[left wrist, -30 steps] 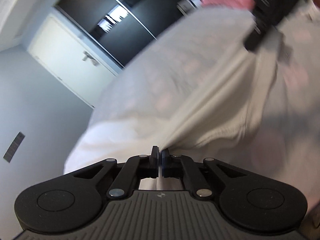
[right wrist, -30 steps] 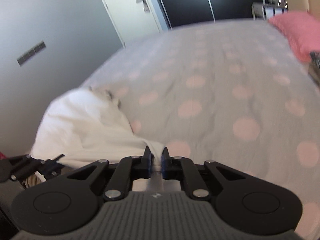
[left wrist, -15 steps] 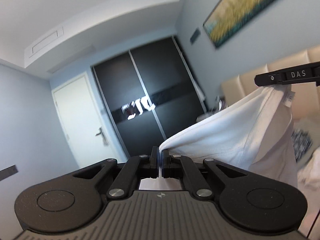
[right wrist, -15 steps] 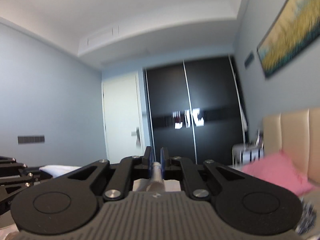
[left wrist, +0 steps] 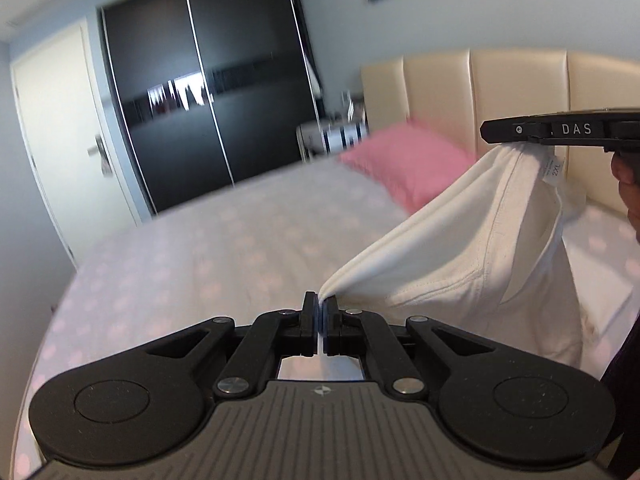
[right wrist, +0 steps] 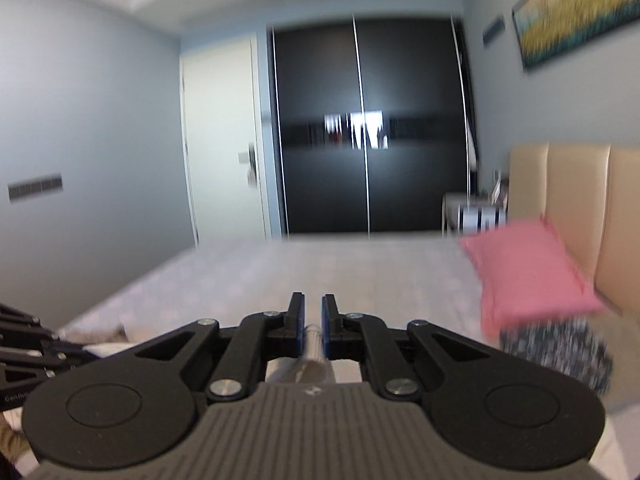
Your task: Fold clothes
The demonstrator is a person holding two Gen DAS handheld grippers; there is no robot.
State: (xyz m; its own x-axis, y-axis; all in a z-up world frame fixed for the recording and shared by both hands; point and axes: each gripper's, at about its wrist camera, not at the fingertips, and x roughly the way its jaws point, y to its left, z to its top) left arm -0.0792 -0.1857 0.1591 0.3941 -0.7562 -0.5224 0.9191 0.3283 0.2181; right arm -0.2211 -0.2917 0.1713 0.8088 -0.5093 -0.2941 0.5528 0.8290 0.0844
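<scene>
Bed (left wrist: 208, 264): grey cover with faint pink dots, spread wide under both grippers; blurred in both views.
Pillow (left wrist: 408, 160): pink, at the far right of the bed, against the headboard (left wrist: 516, 80).
Patterned cloth (right wrist: 560, 348): dark with white specks, on the bed just near of the pillow.
Wardrobe (right wrist: 368, 128): black sliding doors on the far wall, a white door (right wrist: 222, 140) left of it.
Painting (right wrist: 576, 12): on the right wall above the headboard.
In the way: nothing lies between the shirt and the bed below it.
Shirt (left wrist: 472, 248): white, held up in the air over the near right part of the bed, strung between the two grippers.
Shirt axis: its top edge runs from the near left grip up to the far right grip; the body hangs down below, size tag at the right grip.
Left gripper (left wrist: 320, 308): jaws fully closed on a pinched corner of the shirt.
Right gripper (right wrist: 312, 320): jaws a narrow gap apart, clamping a bunched fold of the shirt; the left view shows the fabric hanging from it.
Hand (left wrist: 626, 178): seen in part at the right edge, behind the right gripper.
</scene>
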